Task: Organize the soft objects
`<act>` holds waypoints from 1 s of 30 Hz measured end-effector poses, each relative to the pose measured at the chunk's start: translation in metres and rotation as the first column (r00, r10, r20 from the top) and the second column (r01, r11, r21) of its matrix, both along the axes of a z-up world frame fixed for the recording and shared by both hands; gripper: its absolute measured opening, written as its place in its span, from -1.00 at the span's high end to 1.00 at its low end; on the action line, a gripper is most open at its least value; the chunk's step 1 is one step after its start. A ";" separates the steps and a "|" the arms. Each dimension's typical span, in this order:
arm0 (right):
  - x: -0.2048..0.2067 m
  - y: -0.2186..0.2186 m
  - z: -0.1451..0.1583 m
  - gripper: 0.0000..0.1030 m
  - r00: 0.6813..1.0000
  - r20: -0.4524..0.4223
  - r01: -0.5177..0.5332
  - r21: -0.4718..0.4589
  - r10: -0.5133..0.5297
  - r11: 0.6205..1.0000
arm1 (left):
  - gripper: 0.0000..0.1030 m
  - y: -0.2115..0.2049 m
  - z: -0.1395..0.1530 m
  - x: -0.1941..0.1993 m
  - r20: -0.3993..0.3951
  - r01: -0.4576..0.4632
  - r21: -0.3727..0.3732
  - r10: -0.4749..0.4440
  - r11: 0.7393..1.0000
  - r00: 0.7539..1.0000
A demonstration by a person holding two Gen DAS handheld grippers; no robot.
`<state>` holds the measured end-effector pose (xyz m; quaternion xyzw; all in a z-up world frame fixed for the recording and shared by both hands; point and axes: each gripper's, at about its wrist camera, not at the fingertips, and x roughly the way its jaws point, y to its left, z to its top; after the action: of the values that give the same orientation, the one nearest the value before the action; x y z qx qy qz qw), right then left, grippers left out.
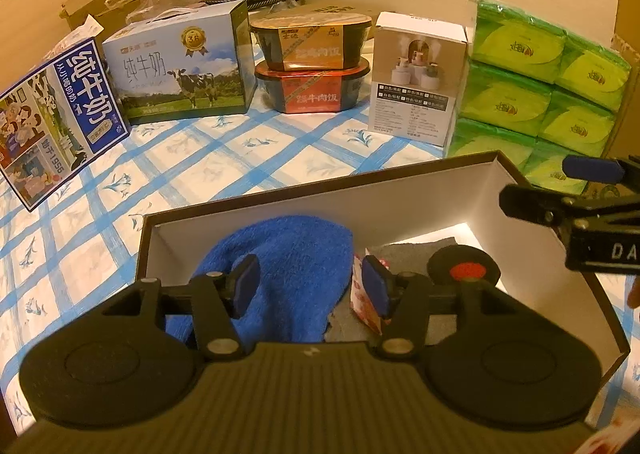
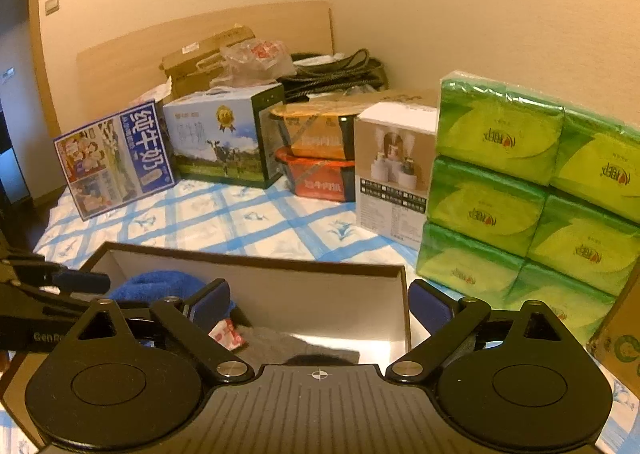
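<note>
Your left gripper point(image 1: 310, 286) hung with jaws apart over the box point(image 1: 420, 182), pads clear of the blue towel point(image 1: 296, 254) lying inside it. Your right gripper point(image 2: 320, 304) was spread wide above the same box, holding nothing. Also inside: one small red-and-white packet point(image 1: 366, 306), one grey cloth point(image 1: 424, 248), one black disc with a red centre point(image 1: 466, 268). Behind on the checked sheet point(image 1: 192, 158): two milk cartons point(image 1: 180, 66), both reading 纯牛奶, one marked 1956; two stacked meal bowls point(image 1: 312, 62), the lower 牛肉饭; one white product box point(image 1: 416, 78); one green tissue multipack point(image 1: 536, 90), seven packs visible.
</note>
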<state>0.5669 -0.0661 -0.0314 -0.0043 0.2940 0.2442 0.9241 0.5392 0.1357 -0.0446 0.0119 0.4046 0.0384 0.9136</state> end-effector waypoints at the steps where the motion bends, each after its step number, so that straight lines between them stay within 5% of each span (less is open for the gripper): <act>1: -0.002 -0.001 -0.001 -0.85 1.000 -0.003 -0.002 -0.002 0.002 1.000 | -0.05 0.000 0.000 -0.001 0.000 0.000 -0.001 0.000 1.000 1.000; 17: -0.038 -0.004 0.007 -0.85 0.998 -0.041 -0.041 0.010 0.042 0.999 | -0.11 0.001 0.017 -0.032 0.024 -0.011 -0.030 0.012 0.999 1.000; 30: -0.116 -0.030 0.030 -0.85 0.994 -0.092 -0.059 0.063 0.064 0.996 | -0.21 -0.008 0.062 -0.125 0.104 -0.012 -0.073 0.020 0.997 0.994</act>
<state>0.4509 -0.0957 -0.0015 0.0261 0.3291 0.2813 0.9010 0.4146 0.1281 0.0178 -0.0264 0.3573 0.0317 0.9331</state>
